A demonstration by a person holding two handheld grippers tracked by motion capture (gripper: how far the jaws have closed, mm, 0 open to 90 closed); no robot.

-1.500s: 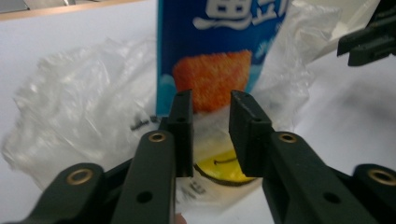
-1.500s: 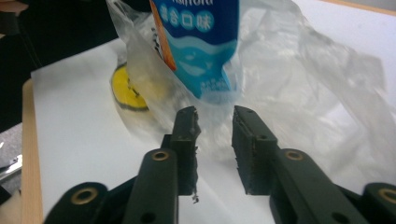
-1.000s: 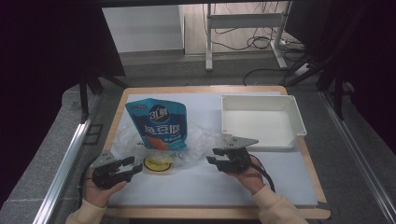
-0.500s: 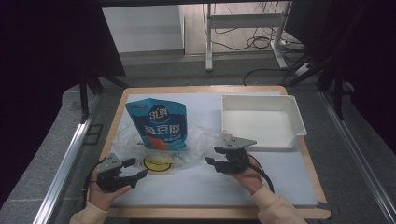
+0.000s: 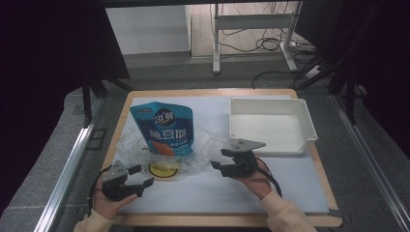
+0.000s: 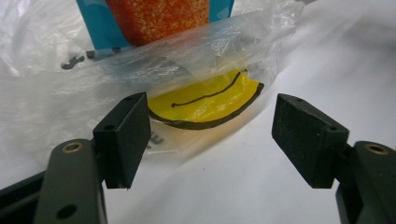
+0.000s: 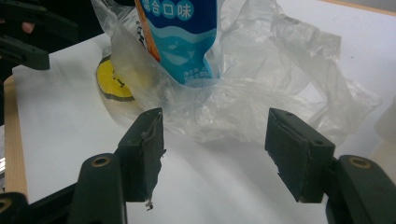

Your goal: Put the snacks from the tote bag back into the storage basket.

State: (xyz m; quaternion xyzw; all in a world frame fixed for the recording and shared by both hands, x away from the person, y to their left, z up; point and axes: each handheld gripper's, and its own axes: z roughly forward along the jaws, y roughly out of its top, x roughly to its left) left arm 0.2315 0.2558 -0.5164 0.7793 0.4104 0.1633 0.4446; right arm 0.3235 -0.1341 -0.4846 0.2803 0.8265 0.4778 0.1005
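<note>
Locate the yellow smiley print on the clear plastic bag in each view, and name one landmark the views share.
High view: yellow smiley print, lower centre-left, just below the blue pouch.
Left gripper view: centre, between the open jaws, under the plastic.
Right gripper view: upper left, beside the pouch.
Shared landmark: the blue pouch.

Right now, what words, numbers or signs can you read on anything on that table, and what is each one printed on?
"31鲜": top of the blue pouch.
"合口味": lower on the pouch, right claw view.
Large white characters mid-pouch: too blurred to read.
Small print at the pouch's bottom edge: too small.
Yellow round sticker: a curved black line, no words.
</note>
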